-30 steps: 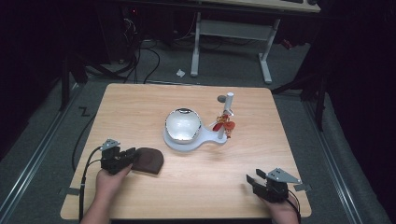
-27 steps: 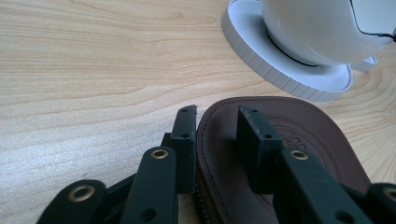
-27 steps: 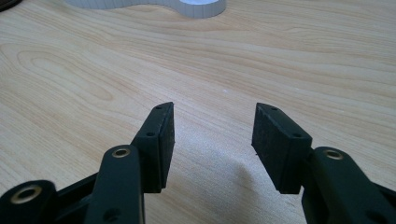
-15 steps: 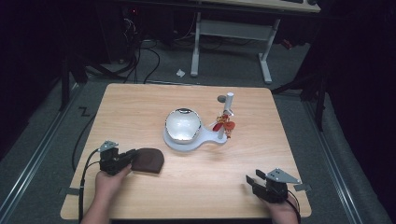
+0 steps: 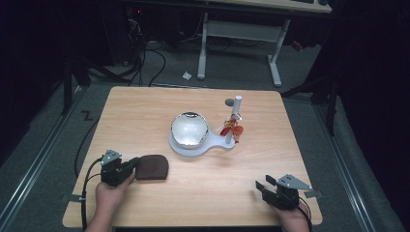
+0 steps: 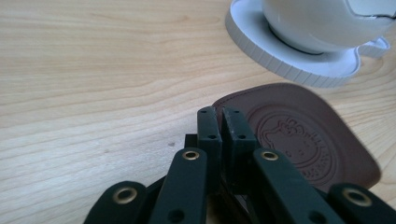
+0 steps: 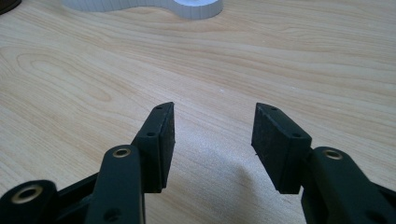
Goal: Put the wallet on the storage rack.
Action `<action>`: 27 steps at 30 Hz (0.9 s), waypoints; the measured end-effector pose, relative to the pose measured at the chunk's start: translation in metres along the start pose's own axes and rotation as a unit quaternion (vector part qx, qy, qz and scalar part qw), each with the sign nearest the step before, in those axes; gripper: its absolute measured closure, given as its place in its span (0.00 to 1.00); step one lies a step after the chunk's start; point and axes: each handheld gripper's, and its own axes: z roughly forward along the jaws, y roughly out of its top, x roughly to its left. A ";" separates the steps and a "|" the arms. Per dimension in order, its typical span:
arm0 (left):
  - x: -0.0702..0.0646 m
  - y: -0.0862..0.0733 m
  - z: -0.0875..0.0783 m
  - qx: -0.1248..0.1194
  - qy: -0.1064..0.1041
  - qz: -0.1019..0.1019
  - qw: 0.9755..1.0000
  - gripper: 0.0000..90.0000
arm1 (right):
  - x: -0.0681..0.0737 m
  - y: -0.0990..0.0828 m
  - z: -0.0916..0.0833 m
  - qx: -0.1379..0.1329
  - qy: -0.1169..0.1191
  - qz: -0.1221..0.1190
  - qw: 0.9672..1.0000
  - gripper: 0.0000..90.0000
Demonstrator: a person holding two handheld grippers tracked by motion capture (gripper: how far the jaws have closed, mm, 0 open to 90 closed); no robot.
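Left claw (image 5: 131,166) lower left of high view, jaws pressed together, pinching edge of brown leather pad (image 5: 152,167) lying flat on counter (image 5: 145,111). Right claw (image 5: 263,187) lower right, jaws spread, holding nothing. White stand with shiny bowl (image 5: 189,129) at centre frame.

pouch (image 5: 152,167) front-left on table (image 5: 145,111) | stand (image 5: 193,145) centre, behind-right of pouch
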 end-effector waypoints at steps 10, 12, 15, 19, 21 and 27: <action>-0.009 0.009 -0.024 -0.065 0.004 0.010 0.998 0.97 | 0.000 0.001 0.000 -0.002 0.000 -0.001 1.000 0.56; -0.013 0.011 -0.027 -0.074 0.005 0.018 0.997 0.97 | 0.000 0.001 0.000 -0.002 0.000 0.000 1.000 0.56; -0.018 0.012 -0.030 -0.085 0.006 0.028 0.996 0.98 | 0.000 0.001 0.000 -0.003 0.000 -0.001 1.000 0.56; -0.023 0.015 -0.034 -0.097 0.005 0.036 0.995 0.98 | 0.000 0.001 0.001 -0.002 0.000 -0.001 1.000 0.56; -0.025 0.016 -0.036 -0.103 0.004 0.040 0.994 0.98 | 0.000 0.001 0.001 -0.002 0.000 -0.001 1.000 0.56; -0.033 0.019 -0.041 -0.116 0.008 0.055 0.992 0.98 | -0.001 0.001 0.000 -0.003 -0.001 0.001 1.000 0.56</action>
